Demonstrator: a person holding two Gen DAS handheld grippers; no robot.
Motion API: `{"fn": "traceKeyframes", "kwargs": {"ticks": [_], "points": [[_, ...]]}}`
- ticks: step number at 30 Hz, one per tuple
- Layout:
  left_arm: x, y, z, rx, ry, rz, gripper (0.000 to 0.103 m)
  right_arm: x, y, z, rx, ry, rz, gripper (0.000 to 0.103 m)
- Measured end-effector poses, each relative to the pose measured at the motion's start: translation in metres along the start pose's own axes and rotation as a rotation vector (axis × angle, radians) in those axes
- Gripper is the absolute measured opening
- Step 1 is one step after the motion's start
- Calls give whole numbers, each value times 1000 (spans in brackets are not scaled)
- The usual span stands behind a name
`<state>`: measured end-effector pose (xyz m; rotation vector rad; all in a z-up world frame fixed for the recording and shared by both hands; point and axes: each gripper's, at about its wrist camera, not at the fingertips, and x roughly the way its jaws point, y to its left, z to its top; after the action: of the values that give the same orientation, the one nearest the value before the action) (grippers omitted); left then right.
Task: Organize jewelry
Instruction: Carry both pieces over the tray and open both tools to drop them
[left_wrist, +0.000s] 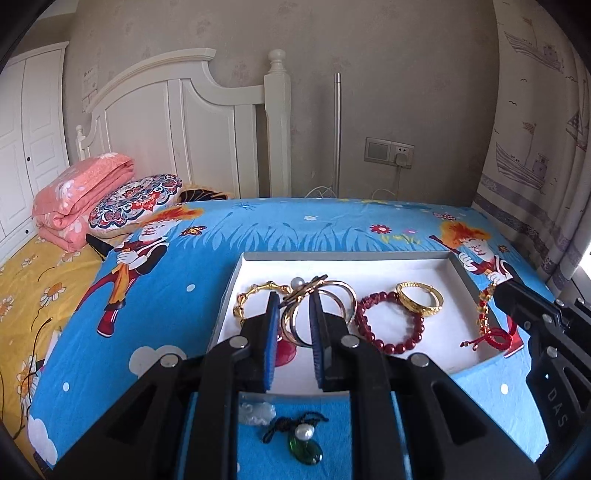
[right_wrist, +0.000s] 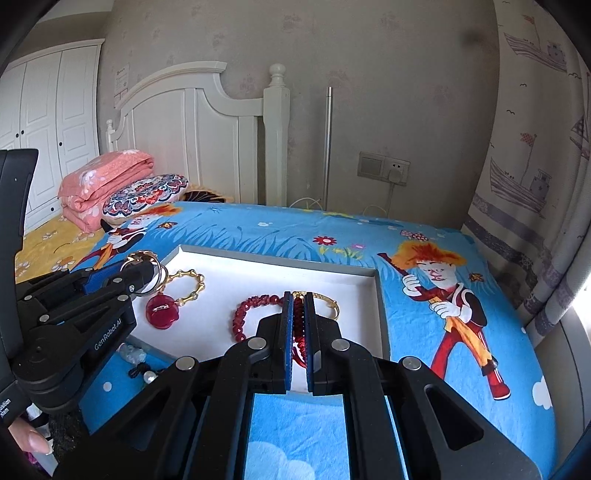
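left gripper (left_wrist: 293, 306): you had it clamped on the stack of thin gold bangles (left_wrist: 321, 310), lifted off the tray floor, which is why they sat tilted instead of flat.
right gripper (right_wrist: 298, 314): pinched tight on the red cord bracelet (left_wrist: 493, 338), gold charms dangling over the tray's right wall. My guess is you gripped the cord since the charms would slip.
white tray (left_wrist: 388, 258): sat on the blue cartoon bedsheet (left_wrist: 184, 295), holding most of the haul.
in the tray: bamboo-link gold bracelet (right_wrist: 190, 284), red round pendant (right_wrist: 162, 314), dark red bead bracelet (left_wrist: 388, 325) and a chunky gold bangle (left_wrist: 421, 299) leaning on the beads.
outside the tray: green pendant with a pearl on a black cord (left_wrist: 304, 441), plus a pale clear piece (left_wrist: 256, 411) beside it, so you weren't done sorting.
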<state>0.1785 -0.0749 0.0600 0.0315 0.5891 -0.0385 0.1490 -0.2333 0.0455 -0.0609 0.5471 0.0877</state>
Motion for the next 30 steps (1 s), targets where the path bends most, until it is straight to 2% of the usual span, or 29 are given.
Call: {"fn": "traceKeyframes", "kwargs": {"ticks": [5,11,23,26,28,30], "points": [[30,-3,16,3,24,49,16,27,-5,11,-14,29,-41,6],[54,-10,19,19,50,77,16,42,-9,21,-14,46,-58,6],[78,-13,22,37,85,106,17,78,-12,7,-5,166,-19,8],[80,-11,24,37,95,110,35,78,-13,5,-10,173,-21,14],[77,-9,25,41,85,115,44,73,-16,7,-8,164,-10,40],[73,-7,28,40,77,115,55,63,-19,11,-15,141,-17,42]]}}
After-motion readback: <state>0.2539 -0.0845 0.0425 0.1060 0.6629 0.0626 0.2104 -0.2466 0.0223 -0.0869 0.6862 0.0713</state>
